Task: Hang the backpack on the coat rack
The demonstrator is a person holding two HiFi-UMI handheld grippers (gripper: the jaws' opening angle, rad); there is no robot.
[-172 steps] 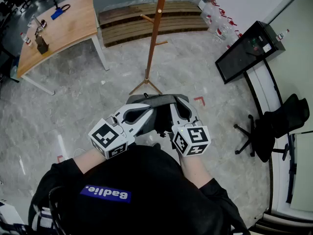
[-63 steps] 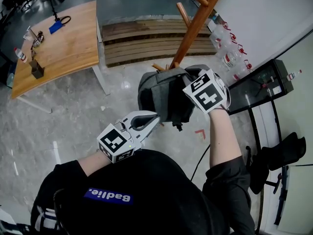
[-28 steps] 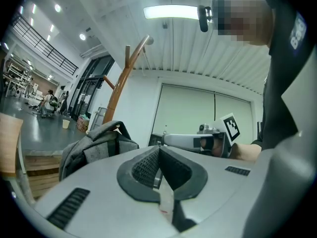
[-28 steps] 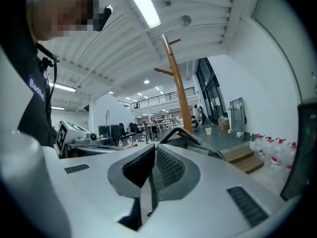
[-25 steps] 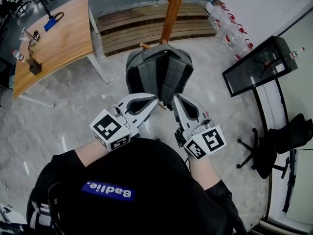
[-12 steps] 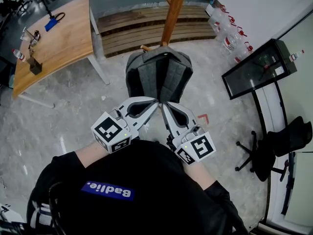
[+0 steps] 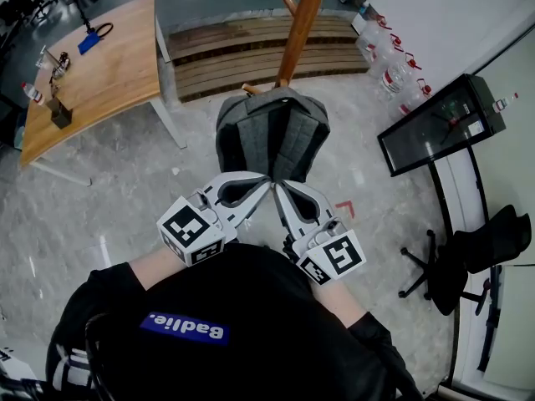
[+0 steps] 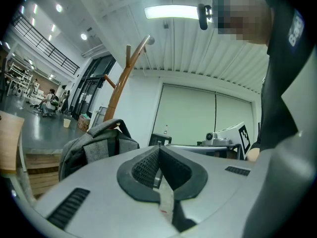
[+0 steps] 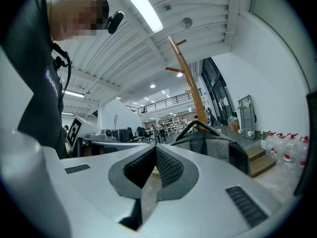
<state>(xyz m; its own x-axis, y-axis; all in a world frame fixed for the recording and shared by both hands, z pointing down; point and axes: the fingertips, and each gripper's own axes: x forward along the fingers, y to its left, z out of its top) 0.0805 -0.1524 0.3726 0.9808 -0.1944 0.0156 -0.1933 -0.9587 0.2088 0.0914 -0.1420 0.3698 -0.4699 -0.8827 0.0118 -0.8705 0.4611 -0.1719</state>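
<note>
one backpack [image 7: 272, 134] hangs on the one coat rack [image 7: 299, 25], against the lower part of its pole. which peg bears it is hidden under the pack's top. only a short peg stub [image 7: 250, 88] shows just left of that top. the rack's upper end is cut off by the top edge of the head view, and its foot is hidden behind the pack.

the pack's long axis runs up and down along the pole, with its top at the pole and its bottom hanging toward the person. its grey padded side faces the person.

there are two grippers, both clear of the pack and just below its bottom edge in the head view, tips nearly meeting. the left gripper [image 8: 159, 149] has its jaws pressed together on nothing. the right gripper [image 9: 155, 147] is likewise closed and empty.

one wooden table [image 7: 125, 53] stands well apart at the left. a blue thing [image 7: 88, 42] lies near its far edge and a few small things [image 7: 57, 73] sit along its left edge, too small to name. the water bottles [image 7: 386, 55] by the wall are too crowded to count. one black panel [image 7: 430, 122] and one office chair [image 7: 478, 245] stand at the right.
</note>
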